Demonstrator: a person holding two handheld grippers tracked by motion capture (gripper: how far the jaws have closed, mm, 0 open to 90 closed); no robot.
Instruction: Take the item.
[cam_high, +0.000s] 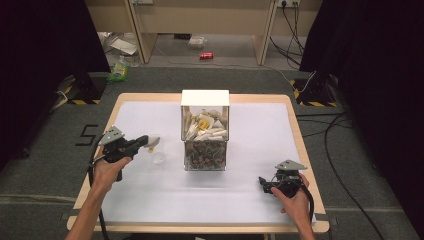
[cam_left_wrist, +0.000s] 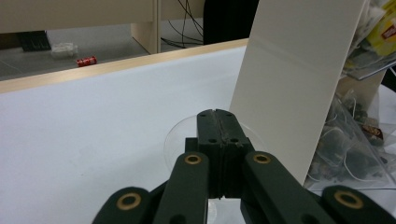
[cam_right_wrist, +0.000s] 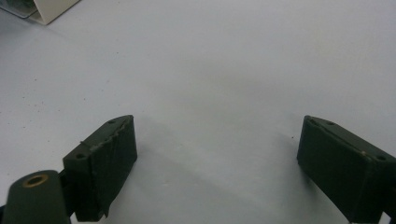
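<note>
Forearms reach over white table; red can on floor beyond.

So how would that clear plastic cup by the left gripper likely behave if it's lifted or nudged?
The clear cup looks thin-walled and see-through, so it is probably very light and may flex or crumple under a hard squeeze. It seems to lie on its side on the smooth white table, so a nudge would likely roll or skid it. The left gripper, jaws shut, seems to pinch its rim.
</note>
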